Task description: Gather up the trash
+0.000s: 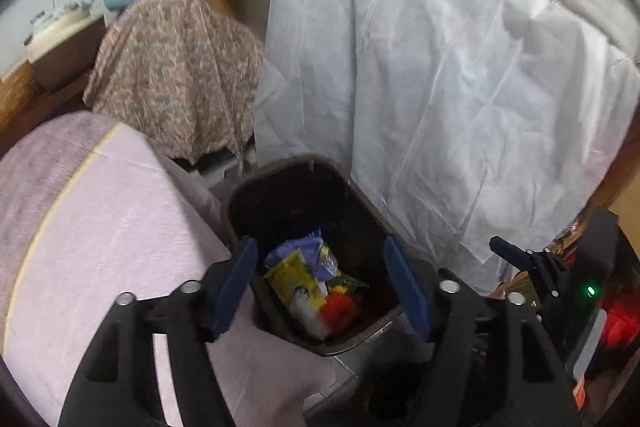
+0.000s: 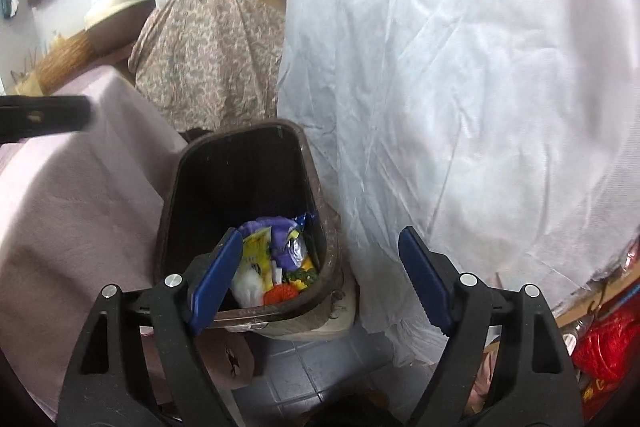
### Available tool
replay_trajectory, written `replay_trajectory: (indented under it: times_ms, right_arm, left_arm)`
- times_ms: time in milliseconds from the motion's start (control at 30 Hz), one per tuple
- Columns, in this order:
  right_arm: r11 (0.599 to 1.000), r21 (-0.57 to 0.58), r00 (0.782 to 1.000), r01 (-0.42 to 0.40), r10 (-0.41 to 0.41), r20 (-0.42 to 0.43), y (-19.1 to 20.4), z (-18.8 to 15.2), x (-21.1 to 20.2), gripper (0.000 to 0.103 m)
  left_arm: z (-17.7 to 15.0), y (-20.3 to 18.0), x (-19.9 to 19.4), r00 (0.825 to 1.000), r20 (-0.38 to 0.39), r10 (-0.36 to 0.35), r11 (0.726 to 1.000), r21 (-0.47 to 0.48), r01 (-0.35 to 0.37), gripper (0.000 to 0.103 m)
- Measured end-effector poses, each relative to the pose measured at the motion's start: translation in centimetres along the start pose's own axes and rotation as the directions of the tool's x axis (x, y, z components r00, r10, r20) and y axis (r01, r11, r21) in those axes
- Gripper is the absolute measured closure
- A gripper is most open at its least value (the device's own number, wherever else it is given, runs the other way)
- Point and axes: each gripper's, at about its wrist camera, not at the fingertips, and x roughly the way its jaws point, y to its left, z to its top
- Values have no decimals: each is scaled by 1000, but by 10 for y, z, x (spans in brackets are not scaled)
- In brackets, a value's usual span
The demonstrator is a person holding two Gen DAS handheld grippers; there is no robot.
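Crinkled wrappers in rounded bin

Soft even daylight, white sheet nearly overexposed, motion blur at edges, strong fisheye bending, dark corners

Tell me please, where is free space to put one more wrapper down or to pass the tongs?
Free: the upper, far part of the brown bin, above the wrappers; the grey floor tiles in front of it.
Crowded: the bin sits tight between the pink cloth and the white sheet. Both left tongs and right tongs are open, holding nothing.
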Motion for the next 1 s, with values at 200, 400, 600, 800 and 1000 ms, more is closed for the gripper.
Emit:
replay_trajectory:
  times_ms: [200, 400, 600, 800, 1000]
  right_arm:
    - [999, -14, 993, -44, 45, 110, 25, 5, -44, 16]
    - [988, -89, 962, -124, 142, 235, 78, 10, -96, 10]
    - [965, -177, 920, -193, 241, 310, 131, -2, -144, 6]
    - [944, -207, 878, -256, 317, 360, 165, -24, -188, 6]
    - [929, -234, 856, -286, 357, 374, 187, -41, -212, 6]
  left_arm:
    - [-30, 23, -92, 975, 211, 64, 998, -2, -65, 7]
    - [-71, 63, -159, 935, 320, 154, 987, -82, -135, 6]
    - [-122, 98, -217, 868, 403, 289, 952, -215, -217, 6]
    - [-167, 102, -255, 781, 469, 413, 905, -309, -293, 6]
    - [-199, 101, -271, 729, 452, 513, 854, -353, -382, 5]
